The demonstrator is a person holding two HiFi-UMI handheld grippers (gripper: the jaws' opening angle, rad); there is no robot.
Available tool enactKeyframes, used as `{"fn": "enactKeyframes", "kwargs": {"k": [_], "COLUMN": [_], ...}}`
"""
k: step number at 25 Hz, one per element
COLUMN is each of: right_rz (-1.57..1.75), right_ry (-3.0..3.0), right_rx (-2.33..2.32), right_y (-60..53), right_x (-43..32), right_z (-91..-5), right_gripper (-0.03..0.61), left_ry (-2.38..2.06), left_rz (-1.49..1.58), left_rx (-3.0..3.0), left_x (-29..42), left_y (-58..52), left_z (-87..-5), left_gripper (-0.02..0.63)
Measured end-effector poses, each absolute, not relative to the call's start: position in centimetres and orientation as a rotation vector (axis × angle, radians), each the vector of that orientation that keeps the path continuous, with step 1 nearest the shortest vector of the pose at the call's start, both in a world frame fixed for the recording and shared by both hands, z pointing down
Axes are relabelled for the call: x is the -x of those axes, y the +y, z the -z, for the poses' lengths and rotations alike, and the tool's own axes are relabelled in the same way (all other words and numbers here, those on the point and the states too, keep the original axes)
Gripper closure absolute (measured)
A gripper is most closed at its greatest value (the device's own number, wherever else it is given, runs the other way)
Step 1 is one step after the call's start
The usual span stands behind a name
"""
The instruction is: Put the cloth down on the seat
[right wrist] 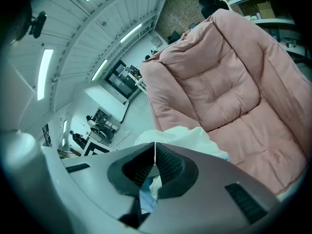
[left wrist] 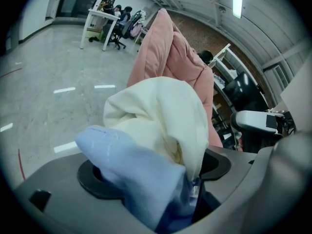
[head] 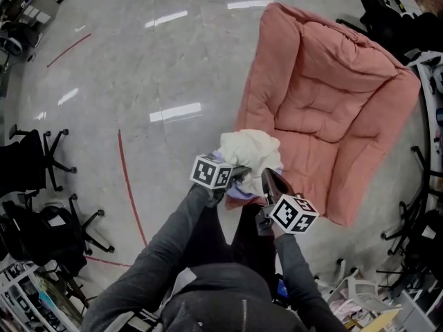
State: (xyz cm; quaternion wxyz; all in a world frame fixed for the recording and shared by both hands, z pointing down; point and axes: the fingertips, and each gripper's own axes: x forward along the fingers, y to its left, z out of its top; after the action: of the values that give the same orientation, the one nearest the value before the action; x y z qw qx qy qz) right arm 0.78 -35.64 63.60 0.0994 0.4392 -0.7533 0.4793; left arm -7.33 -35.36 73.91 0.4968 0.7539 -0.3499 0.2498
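A bundled cloth point(head: 250, 154), cream on top and pale blue beneath, hangs between my two grippers over the front left edge of the pink padded seat point(head: 325, 102). My left gripper point(head: 239, 175) has its jaws spread wide. In the left gripper view the cloth point(left wrist: 161, 116) lies loosely between and over them, hiding much of the left gripper point(left wrist: 156, 172). My right gripper point(head: 270, 182) is closed. In the right gripper view its tips point(right wrist: 155, 152) meet on a thin fold of the cloth point(right wrist: 185, 135), with the seat point(right wrist: 229, 82) right behind.
The seat lies on a glossy grey floor marked with a red line point(head: 128, 185). Black office chairs point(head: 41, 158) stand at the left and shelving and more chairs point(head: 422, 206) at the right. A white desk with people point(left wrist: 105, 21) is far off.
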Motion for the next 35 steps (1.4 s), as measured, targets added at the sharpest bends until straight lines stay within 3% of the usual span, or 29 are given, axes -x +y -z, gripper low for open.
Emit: {"fn": "enactKeyframes", "kwargs": {"k": [5,19,35], "right_rz": [-1.415,-1.387,-1.35], "right_ry": [-2.24,-2.271,-2.349], "right_rx": [-1.309,-1.349,-1.304], "right_y": [-35.9,-36.2,-35.3], "right_x": [-0.9,-1.0,1.4], "right_z": [-63.1,-61.3,-57.1], "right_gripper": [0.566,0.566,0.566], "left_ry": [-0.833,-0.886,-0.87], "left_rz": [-0.609,-0.611,-0.454], "left_rx": [-1.822,-1.902,-2.1], "left_x": [8.4,12.0,8.8], "left_y": [-34.9,-34.1,-34.6], "left_z": [-72.9,-66.7,-57.5], "left_gripper": [0.121,0.12,0.124]}}
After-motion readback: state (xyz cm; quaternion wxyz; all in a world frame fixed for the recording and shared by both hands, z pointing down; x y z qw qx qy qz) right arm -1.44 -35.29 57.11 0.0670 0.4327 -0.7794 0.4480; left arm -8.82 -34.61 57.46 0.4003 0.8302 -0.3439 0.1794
